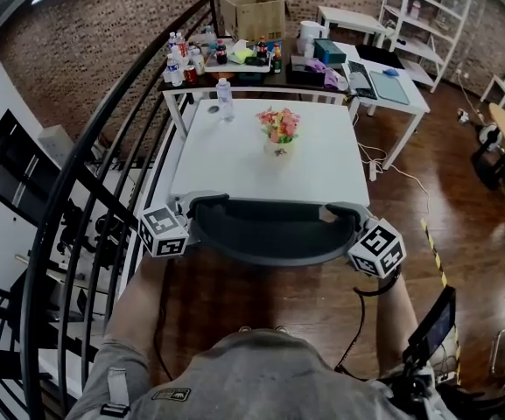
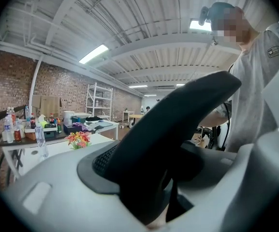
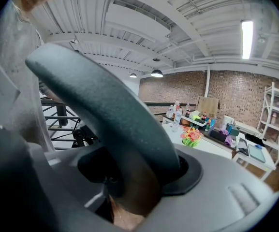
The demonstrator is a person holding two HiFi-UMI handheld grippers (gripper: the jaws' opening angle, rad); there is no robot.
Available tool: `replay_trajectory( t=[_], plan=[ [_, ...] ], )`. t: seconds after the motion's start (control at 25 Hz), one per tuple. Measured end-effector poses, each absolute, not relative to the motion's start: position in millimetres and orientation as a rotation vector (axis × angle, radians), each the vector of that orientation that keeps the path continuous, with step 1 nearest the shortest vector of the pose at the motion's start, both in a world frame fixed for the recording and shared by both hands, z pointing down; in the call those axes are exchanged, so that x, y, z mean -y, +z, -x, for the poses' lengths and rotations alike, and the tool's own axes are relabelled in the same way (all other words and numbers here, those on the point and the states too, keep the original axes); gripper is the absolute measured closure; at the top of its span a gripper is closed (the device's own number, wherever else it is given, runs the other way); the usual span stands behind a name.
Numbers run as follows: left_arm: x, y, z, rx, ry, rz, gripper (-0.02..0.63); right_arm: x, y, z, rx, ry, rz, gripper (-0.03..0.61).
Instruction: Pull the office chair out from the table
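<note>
The office chair's dark grey backrest (image 1: 270, 232) curves across the near edge of the white table (image 1: 234, 169), with the seat tucked under it. My left gripper (image 1: 198, 208) is shut on the backrest's left end and my right gripper (image 1: 343, 215) on its right end. In the left gripper view the dark backrest rim (image 2: 173, 120) fills the gap between the grey jaws of the left gripper (image 2: 161, 199). The right gripper view shows the same: the rim (image 3: 105, 105) sits clamped in the right gripper (image 3: 124, 197). Both marker cubes sit just outside the chair's ends.
A flower pot (image 1: 278, 129) and a water bottle (image 1: 225, 97) stand on the table. A black stair railing (image 1: 86, 191) runs close along the left. Behind are a cluttered dark table (image 1: 234, 64), a cardboard box (image 1: 254, 14) and a white desk (image 1: 392, 86). Wooden floor (image 1: 462, 234) lies to the right.
</note>
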State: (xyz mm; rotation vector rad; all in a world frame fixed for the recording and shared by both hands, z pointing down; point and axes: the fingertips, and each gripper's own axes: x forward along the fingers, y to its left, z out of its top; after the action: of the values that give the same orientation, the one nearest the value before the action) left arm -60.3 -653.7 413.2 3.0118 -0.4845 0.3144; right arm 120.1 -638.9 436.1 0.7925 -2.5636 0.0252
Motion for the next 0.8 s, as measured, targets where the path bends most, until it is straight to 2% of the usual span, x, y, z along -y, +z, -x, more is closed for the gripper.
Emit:
replay_trajectory(
  t=[0.8],
  plan=[
    [574.8,413.9,78.5,0.479,0.313,-3.008,0.34,554.7,436.3,-101.7,2.545,0.055,-0.812,0.314]
  ],
)
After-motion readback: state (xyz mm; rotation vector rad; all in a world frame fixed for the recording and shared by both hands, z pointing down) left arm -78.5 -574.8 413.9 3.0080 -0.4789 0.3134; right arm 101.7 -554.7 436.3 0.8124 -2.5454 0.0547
